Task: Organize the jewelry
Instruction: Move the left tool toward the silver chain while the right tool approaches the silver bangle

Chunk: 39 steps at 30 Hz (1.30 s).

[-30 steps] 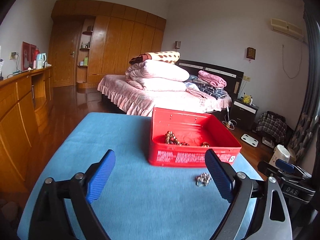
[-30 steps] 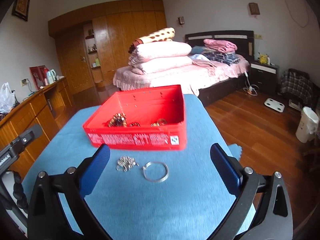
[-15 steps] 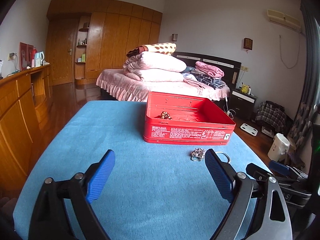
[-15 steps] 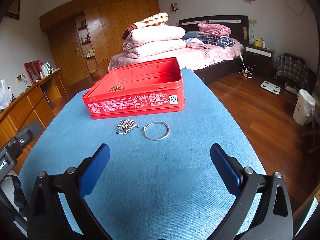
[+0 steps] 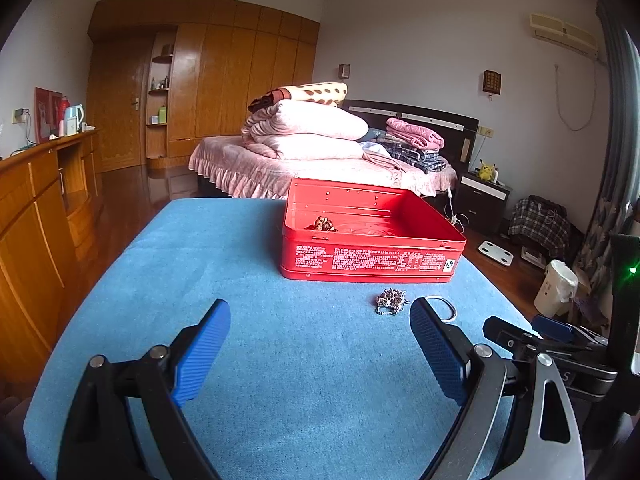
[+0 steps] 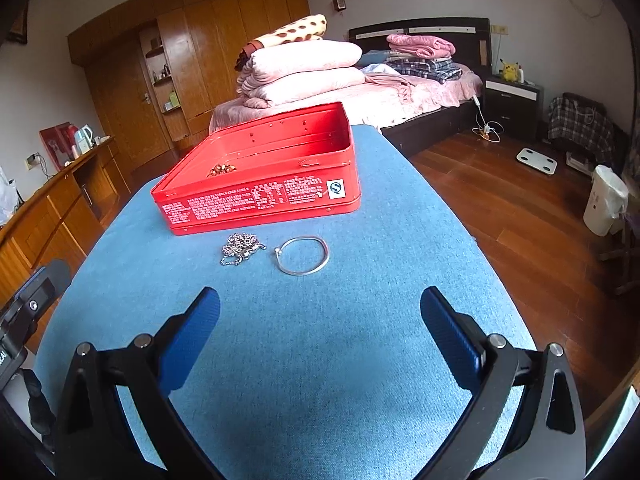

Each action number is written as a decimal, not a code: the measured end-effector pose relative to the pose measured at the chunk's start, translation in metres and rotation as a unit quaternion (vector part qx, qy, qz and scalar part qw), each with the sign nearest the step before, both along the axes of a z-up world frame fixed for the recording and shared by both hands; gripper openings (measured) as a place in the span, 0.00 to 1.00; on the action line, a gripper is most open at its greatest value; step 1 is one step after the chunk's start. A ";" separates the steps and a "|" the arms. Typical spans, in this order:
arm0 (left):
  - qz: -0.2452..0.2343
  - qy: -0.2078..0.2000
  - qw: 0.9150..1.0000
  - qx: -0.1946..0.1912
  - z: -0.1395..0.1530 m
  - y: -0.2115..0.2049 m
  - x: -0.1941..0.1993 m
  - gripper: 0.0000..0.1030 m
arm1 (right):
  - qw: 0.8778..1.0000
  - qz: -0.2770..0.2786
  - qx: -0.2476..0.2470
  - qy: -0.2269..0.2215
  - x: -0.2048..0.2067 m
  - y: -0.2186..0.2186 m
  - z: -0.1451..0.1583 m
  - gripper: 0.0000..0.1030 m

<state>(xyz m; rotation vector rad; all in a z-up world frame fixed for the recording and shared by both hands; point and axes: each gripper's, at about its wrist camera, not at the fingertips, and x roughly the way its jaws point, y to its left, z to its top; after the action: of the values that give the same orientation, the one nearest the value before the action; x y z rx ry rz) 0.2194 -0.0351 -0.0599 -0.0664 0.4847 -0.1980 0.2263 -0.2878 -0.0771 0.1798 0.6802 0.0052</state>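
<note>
An open red tin box [image 5: 372, 258] [image 6: 264, 196] sits on the blue table, with a brown bead bracelet [image 5: 322, 224] [image 6: 222, 169] inside it. In front of the box lie a bunched silver chain [image 5: 391, 301] [image 6: 241, 248] and a silver bangle [image 5: 442, 307] [image 6: 303, 255], side by side. My left gripper [image 5: 320, 344] is open and empty, low over the cloth, with the chain just beyond its right finger. My right gripper [image 6: 320, 332] is also open and empty, nearer than the bangle and chain.
The blue cloth table [image 5: 224, 272] [image 6: 360, 360] drops off to wooden floor [image 6: 512, 208] on the right. A wooden sideboard [image 5: 36, 208] runs along the left. A bed with stacked pink quilts [image 5: 308, 136] stands behind the table. A white bin [image 6: 606, 200] stands on the floor.
Both grippers have pulled back and dropped lower, so the box, chain and bangle now sit farther ahead. Both stay open and empty. The jewelry has not moved.
</note>
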 end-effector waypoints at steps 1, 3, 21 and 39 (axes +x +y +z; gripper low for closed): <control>0.000 0.001 1.000 0.001 0.000 -0.001 0.001 0.87 | 1.000 0.002 -0.001 0.000 0.001 0.001 0.000 0.95; -0.001 0.002 1.000 0.001 -0.001 -0.001 0.003 0.87 | 1.000 0.007 -0.001 -0.002 0.003 0.001 0.000 0.95; 0.021 0.025 0.999 -0.001 -0.018 0.006 0.033 0.87 | 0.999 0.030 -0.005 0.041 0.064 0.010 -0.015 0.93; 0.007 0.049 0.999 -0.008 -0.025 -0.004 0.052 0.87 | 0.992 0.025 -0.059 0.110 0.089 0.022 -0.031 0.43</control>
<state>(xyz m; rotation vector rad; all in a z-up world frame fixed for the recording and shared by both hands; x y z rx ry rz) 0.2713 -0.0387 -0.0853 -0.0960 0.5794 -0.1866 0.3158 -0.2662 -0.1082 0.0499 0.9030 -0.0078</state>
